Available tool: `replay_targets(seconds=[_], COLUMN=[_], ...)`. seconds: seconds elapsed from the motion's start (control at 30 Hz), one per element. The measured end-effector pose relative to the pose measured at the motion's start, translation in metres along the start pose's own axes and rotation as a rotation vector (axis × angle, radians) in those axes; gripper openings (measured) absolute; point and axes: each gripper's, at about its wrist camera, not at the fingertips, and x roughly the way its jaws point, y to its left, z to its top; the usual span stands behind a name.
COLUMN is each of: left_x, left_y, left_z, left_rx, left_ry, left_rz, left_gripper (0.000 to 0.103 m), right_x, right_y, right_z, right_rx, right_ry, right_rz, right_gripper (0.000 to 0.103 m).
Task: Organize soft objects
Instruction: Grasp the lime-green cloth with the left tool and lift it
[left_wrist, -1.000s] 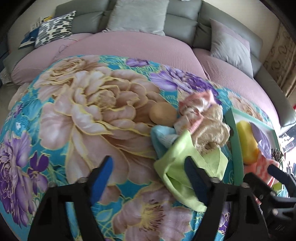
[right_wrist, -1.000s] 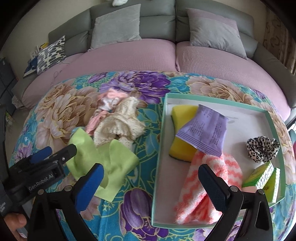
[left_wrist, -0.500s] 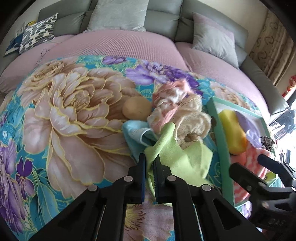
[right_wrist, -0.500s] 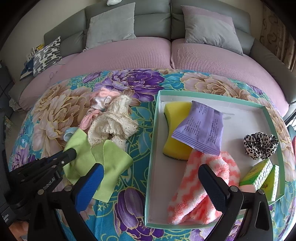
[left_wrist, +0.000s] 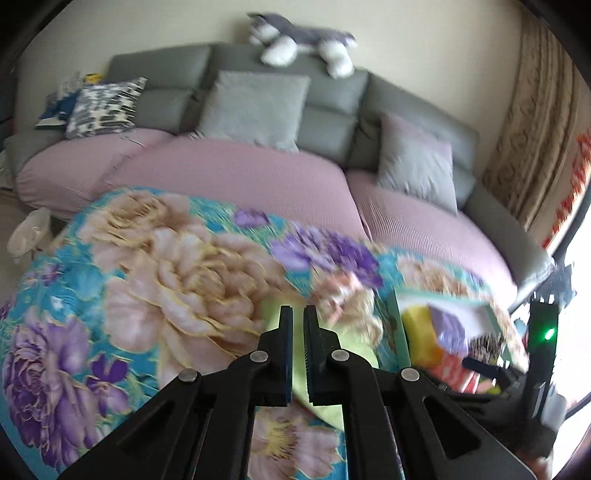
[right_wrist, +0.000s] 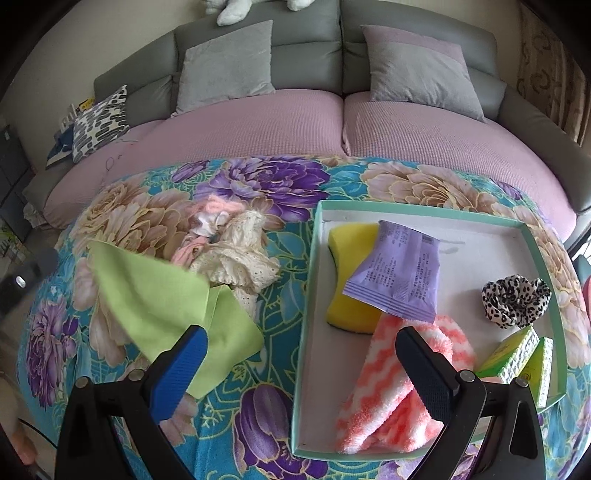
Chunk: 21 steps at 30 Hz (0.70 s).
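My left gripper is shut on a corner of the lime green cloth, which hangs lifted at one end above the flowered blanket; the cloth also shows in the right wrist view. Beside it lies a heap of cream lace and pink fabric. My right gripper is open and empty above the near left edge of the teal-rimmed tray. The tray holds a yellow sponge, a purple packet, a pink-and-white fluffy cloth, a leopard scrunchie and green boxes.
A flowered blanket covers the near surface. Behind it is a pink-covered grey sofa with grey cushions and a patterned pillow. A plush toy lies on the sofa back.
My left gripper closed on the green cloth and has lifted it up and back. The cloth's left end has risen off the blanket. The right gripper has barely moved.
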Motion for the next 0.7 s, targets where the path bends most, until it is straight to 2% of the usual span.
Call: replay_targets(seconds=[0.07,0.17,0.43,0.5,0.53,0.57,0.63,0.7], left_x=[0.001,0.024,0.064,0.070,0.072,0.077,0.084,0.089], left_y=[0.004,0.009,0.005,0.004,0.002,0.000,-0.001,0.000], left_z=[0.001,-0.004,-0.023,-0.027,-0.029,-0.032,-0.034,-0.038], left_rx=[-0.015,-0.034,-0.029,-0.035,-0.037,-0.040,-0.037,-0.033], left_ry=[-0.005,0.081,0.206,0.227,0.231,0.246,0.268,0.285], left_rz=[0.010,0.027,0.003,-0.006,-0.010,-0.017,-0.007,0.027], left_gripper=[0.005,0.005,0.005,0.008,0.016,0.031,0.053,0.054], right_x=[0.003,0.004,0.013,0.013,0.012,0.012,0.012,0.013], right_y=[0.005,0.007,-0.001,-0.002,-0.003,-0.003,-0.002,-0.002], right_z=[-0.001,-0.003,-0.004,-0.004,-0.004,-0.004,-0.005,-0.005], right_rx=[-0.011,-0.020,0.004,0.006,0.007,0.007,0.002,-0.001], right_ry=[0.009,0.012,0.042,0.041,0.040,0.040,0.042,0.045], right_rz=[0.008,0.008,-0.012,-0.014,-0.012,-0.011,-0.012,-0.015], right_gripper=[0.103,0.103,0.103,0.103,0.103,0.103,0.103,0.103])
